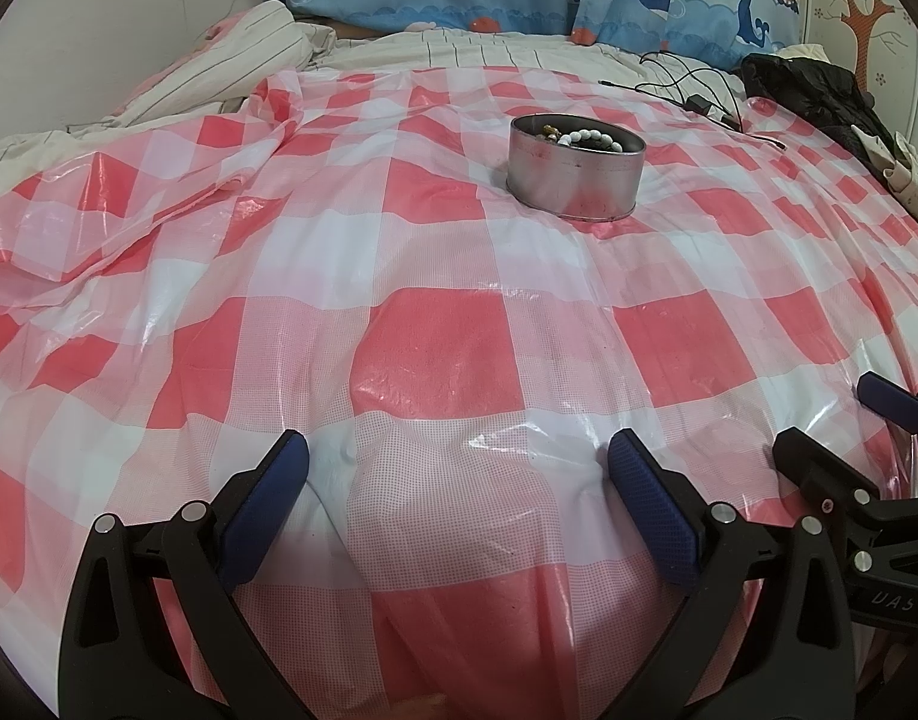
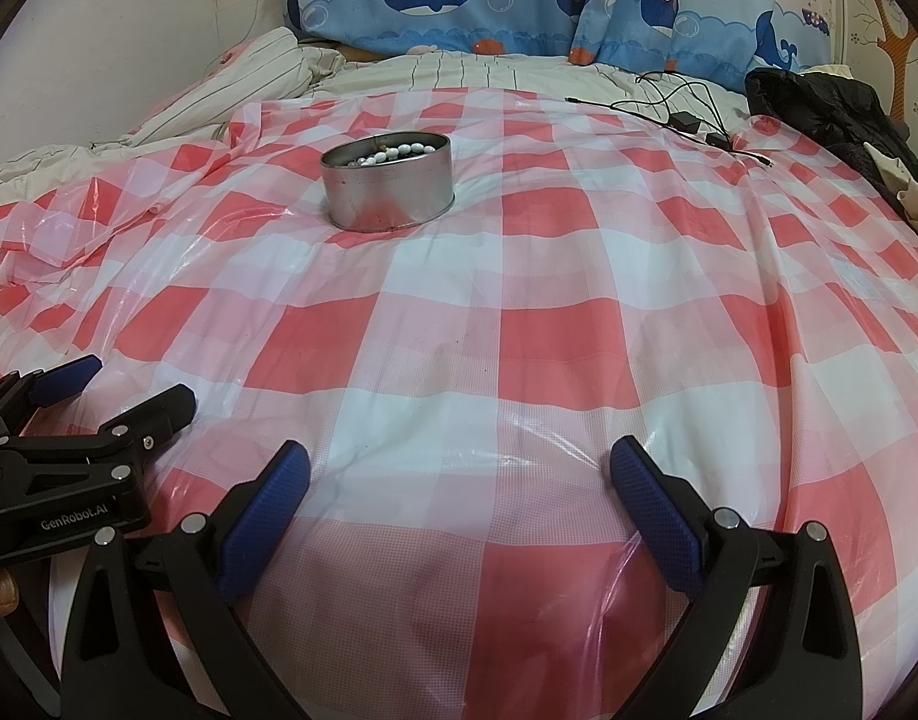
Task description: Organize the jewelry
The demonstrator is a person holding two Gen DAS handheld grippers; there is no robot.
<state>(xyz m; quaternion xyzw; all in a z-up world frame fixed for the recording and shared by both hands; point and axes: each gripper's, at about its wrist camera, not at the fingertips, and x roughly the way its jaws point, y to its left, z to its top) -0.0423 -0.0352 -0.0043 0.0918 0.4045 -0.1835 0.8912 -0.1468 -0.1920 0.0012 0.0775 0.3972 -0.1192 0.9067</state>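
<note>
Tin: a round metal tin [image 1: 576, 165] stood upright on the bed, at 12 o'clock from the left gripper and 11 o'clock from the right, well apart from both.
Contents: a white bead bracelet [image 1: 590, 138] lay inside, draped near the rim, over darker pieces too small to identify.
Surface: a glossy red-and-white checked plastic sheet [image 1: 435, 360], creased and probably slippery.
Left gripper [image 1: 459, 468]: jaws spread wide, holding nothing.
Right gripper [image 2: 459, 474]: jaws likewise spread, empty.
Handling: the bracelet was judged light, limp and smooth-beaded; best pinched across the strand where it rose nearest the rim. The tin was rigid and might slide on the sheet.
</note>
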